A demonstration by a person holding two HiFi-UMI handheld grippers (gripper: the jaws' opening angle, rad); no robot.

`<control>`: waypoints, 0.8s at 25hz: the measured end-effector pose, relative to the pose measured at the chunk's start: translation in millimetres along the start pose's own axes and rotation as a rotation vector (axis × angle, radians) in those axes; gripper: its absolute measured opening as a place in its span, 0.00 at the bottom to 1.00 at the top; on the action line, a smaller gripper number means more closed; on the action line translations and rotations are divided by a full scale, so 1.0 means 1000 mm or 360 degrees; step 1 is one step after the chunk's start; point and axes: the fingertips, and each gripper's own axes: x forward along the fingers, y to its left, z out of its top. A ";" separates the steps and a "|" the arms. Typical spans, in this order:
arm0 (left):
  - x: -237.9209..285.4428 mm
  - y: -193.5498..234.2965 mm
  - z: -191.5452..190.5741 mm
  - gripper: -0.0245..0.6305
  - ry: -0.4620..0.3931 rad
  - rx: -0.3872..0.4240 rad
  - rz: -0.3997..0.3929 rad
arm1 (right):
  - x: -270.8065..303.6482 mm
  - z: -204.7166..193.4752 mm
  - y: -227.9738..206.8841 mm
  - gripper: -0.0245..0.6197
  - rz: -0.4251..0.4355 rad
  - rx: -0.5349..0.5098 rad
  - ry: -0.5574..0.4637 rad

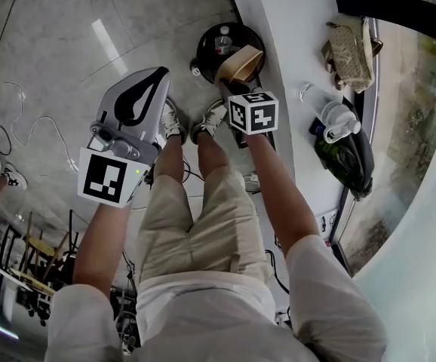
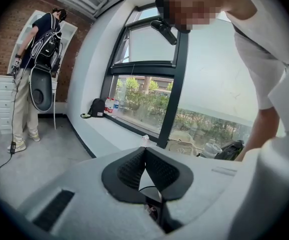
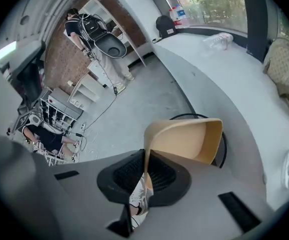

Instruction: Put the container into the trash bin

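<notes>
A tan open container (image 1: 242,62) hangs tilted over the round black trash bin (image 1: 205,45) on the floor, just ahead of the person's shoes. My right gripper (image 1: 230,89) is shut on one thin wall of the container (image 3: 187,140), and the bin's black rim (image 3: 224,146) shows right behind it. My left gripper (image 1: 158,75) is held to the left of the bin, above the floor. Its jaws meet at the tips, so my left gripper (image 2: 145,150) is shut with nothing in it.
A plastic bottle (image 1: 222,42) lies inside the bin. The white window ledge (image 1: 293,29) runs along the right with a clear water bottle (image 1: 333,116), a beige bag (image 1: 350,51) and a black bag (image 1: 348,161). Cables (image 1: 29,127) trail on the floor at left. Another person (image 2: 34,69) stands far off.
</notes>
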 end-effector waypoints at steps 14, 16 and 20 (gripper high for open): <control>0.044 0.015 -0.085 0.06 0.0038 -0.0030 -0.0023 | 0.084 -0.025 -0.058 0.07 0.0087 0.0311 0.0091; 0.047 0.018 -0.095 0.06 0.0043 -0.0031 -0.0023 | 0.095 -0.025 -0.065 0.07 0.0073 0.0332 0.0102; 0.052 0.019 -0.117 0.06 0.0042 -0.0079 -0.0029 | 0.112 -0.023 -0.082 0.07 0.0052 0.0436 0.0098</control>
